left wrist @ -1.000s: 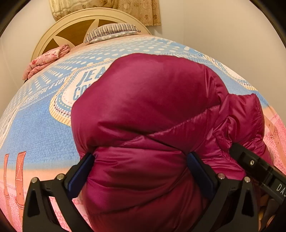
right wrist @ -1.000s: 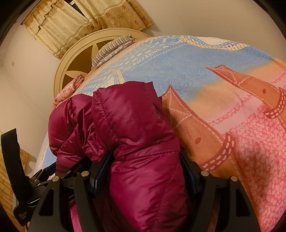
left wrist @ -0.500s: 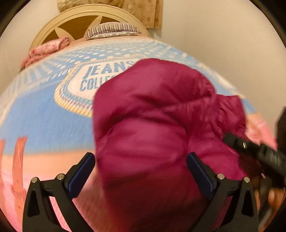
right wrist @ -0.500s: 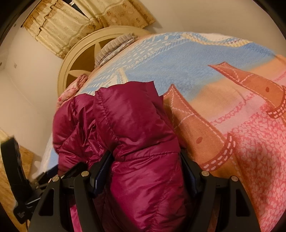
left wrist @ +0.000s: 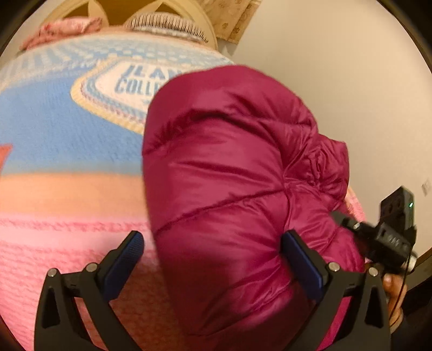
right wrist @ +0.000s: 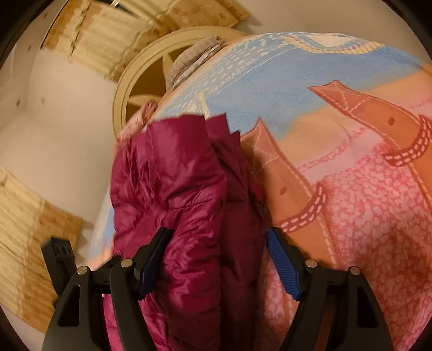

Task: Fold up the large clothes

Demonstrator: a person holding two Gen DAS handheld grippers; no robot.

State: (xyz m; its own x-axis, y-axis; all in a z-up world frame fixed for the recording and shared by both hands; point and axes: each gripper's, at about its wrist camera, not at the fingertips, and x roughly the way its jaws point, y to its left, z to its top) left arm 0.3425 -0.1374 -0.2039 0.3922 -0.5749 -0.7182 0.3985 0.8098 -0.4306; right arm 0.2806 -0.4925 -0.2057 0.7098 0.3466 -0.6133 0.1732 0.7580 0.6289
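Maroon jacket shifting right across the bed.
Right gripper jaws, just narrowing, are pinching it; left gripper jaws are standing wide, straddling it.

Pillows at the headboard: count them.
2. A striped pillow lies against the middle of the headboard; a pink floral one lies left of it. More may be hidden behind the jacket.

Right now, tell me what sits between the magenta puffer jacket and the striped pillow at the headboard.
Only bare printed bedspread, its blue stretch with the lettered badge, lies between the jacket and the pillow, seen in the left wrist view.
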